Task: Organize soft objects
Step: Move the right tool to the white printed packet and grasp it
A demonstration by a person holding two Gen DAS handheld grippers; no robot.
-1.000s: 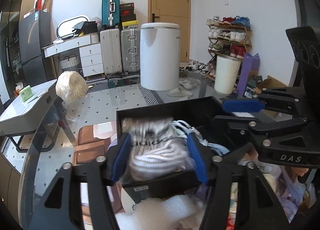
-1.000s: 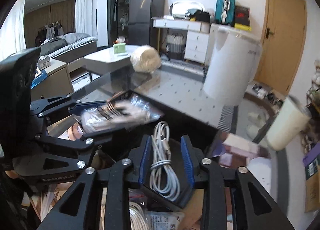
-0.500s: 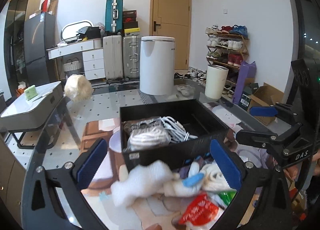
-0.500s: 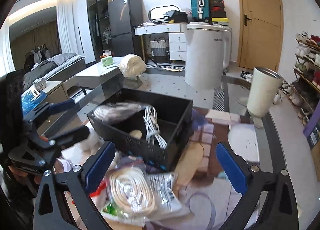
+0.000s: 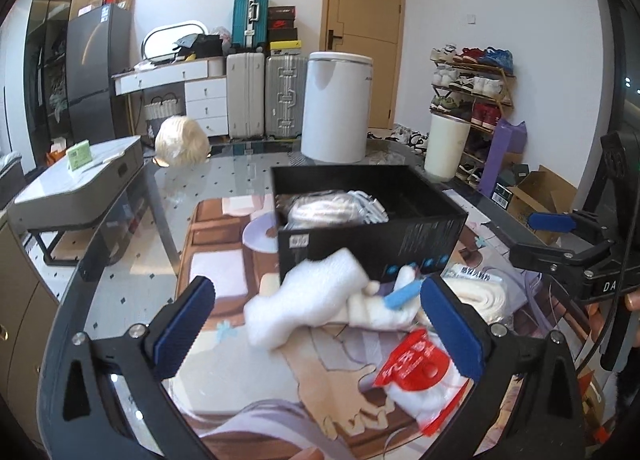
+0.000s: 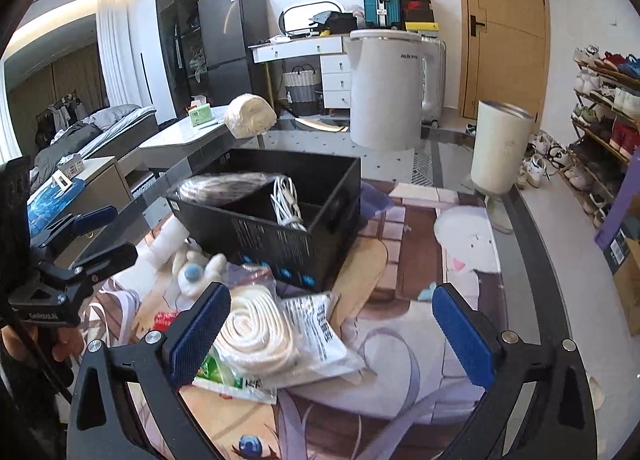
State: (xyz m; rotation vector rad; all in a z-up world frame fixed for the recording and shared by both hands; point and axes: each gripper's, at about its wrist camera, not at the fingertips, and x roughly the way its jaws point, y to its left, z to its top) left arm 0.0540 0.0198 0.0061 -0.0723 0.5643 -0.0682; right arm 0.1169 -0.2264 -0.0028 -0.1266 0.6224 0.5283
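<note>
A black box stands on the printed mat and holds a bagged grey-white bundle and a white cable. My left gripper is open and empty, above a white foam piece and a white plush toy in front of the box. A red-labelled packet lies by its right finger. My right gripper is open and empty, above a bagged coil of white rope.
A tall white bin and a cream cylinder stand past the box. A round cream bundle sits at the glass table's far left. A green packet lies under the rope bag.
Both grippers opened, leaving the bagged bundle and the white cable in the box, and pulled back toward the loose items in front of it.
</note>
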